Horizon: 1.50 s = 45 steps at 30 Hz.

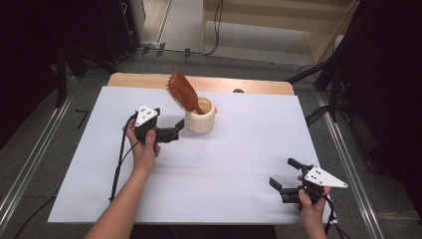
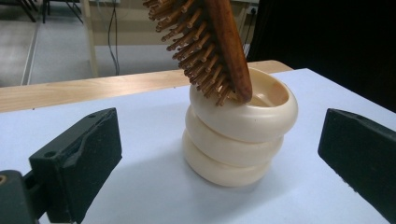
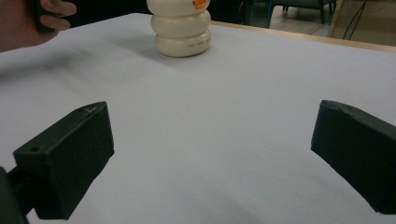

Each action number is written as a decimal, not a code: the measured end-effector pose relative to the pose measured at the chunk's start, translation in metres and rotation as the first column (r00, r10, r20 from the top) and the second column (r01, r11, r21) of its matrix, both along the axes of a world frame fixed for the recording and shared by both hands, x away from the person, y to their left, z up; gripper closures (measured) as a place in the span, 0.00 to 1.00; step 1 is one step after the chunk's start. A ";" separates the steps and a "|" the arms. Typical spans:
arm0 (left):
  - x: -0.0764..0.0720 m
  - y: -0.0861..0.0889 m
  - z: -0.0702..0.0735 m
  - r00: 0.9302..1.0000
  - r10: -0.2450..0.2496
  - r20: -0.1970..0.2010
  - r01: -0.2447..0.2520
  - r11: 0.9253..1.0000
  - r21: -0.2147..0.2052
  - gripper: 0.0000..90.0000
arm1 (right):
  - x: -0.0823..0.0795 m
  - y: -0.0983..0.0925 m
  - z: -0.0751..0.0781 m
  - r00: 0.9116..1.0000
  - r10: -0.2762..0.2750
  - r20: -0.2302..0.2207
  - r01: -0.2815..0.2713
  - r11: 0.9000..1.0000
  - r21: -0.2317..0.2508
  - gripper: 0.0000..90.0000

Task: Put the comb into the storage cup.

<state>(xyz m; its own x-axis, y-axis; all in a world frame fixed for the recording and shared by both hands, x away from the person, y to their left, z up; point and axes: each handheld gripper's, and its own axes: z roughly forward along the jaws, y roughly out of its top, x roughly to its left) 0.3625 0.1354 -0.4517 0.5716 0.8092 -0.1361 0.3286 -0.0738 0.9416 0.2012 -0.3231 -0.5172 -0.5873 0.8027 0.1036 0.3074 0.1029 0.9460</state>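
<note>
Wooden brush leans in the cup; I'd centre my open left tool (right tool open too) before closing.

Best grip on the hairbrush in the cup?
Probably the hairbrush head's narrow edges, above the cream cup rim. The handle sits down in the cup. Come from the left tongs side; the head leans up-left, bristles facing that way.

A glossy, smooth cream holder of ceramic look is seen between the left gripper's matt black jaws. The hairbrush in it is of polished reddish wood with wooden pins. The table beneath is covered in matt white sheet.
</note>
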 end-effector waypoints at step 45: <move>-0.083 0.083 -0.016 0.999 0.022 0.045 -0.024 0.999 0.043 0.00 | -0.001 0.001 0.000 1.000 -0.017 0.002 0.017 1.000 -0.008 0.00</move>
<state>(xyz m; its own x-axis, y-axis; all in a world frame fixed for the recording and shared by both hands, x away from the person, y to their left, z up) 0.2795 0.2181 -0.4675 0.5575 0.8268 -0.0751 0.2882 -0.1079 0.9515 0.2005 -0.3218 -0.5172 -0.5740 0.8132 0.0960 0.3075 0.1055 0.9457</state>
